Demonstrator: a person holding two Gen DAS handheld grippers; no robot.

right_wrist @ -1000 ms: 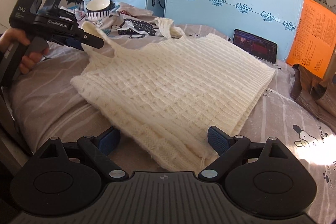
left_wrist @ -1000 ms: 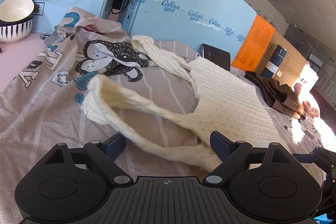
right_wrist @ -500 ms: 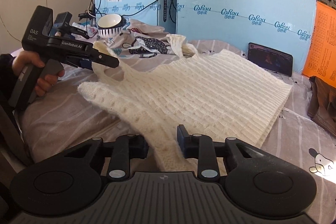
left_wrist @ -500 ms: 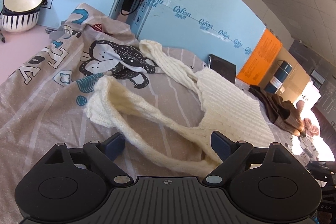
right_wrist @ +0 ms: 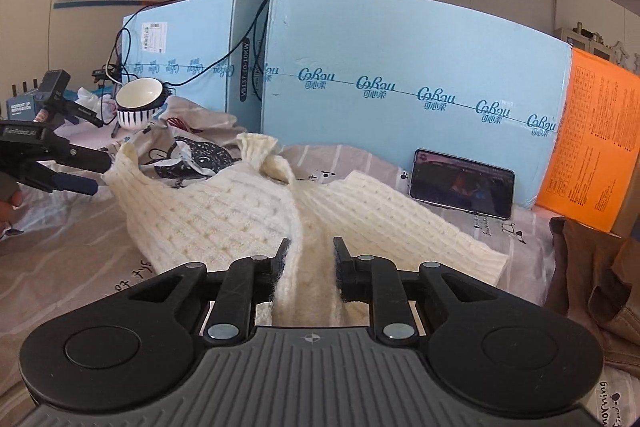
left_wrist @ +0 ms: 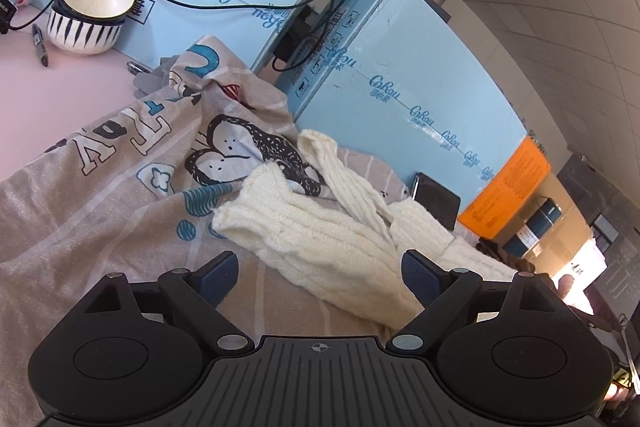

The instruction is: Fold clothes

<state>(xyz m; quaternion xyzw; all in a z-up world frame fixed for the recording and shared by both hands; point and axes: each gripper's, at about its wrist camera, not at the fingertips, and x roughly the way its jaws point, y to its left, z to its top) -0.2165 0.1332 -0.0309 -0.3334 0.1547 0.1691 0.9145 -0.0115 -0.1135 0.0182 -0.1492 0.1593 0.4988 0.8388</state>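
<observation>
A cream knitted vest [right_wrist: 224,211] lies on a grey patterned bedsheet [right_wrist: 60,259]. My right gripper [right_wrist: 311,253] is shut on the vest's near hem and lifts it, so the fabric bunches toward me. My left gripper [left_wrist: 320,269] is open, with the vest's shoulder strap part [left_wrist: 320,239] lying between its fingers. In the right wrist view the left gripper [right_wrist: 94,177] sits at the vest's left shoulder strap, jaws apart.
Blue cardboard boxes [right_wrist: 400,75] stand behind the bed. A striped bowl [left_wrist: 90,15] sits on a pink surface [left_wrist: 48,91] at left. A phone [right_wrist: 460,185] leans on the box. An orange box [right_wrist: 596,139] and brown clothes [right_wrist: 592,267] are at right.
My right gripper closed on the vest's hem and lifted it, bunching the fabric. My left gripper stayed open and shifted; the strap now lies gathered between its fingers.
</observation>
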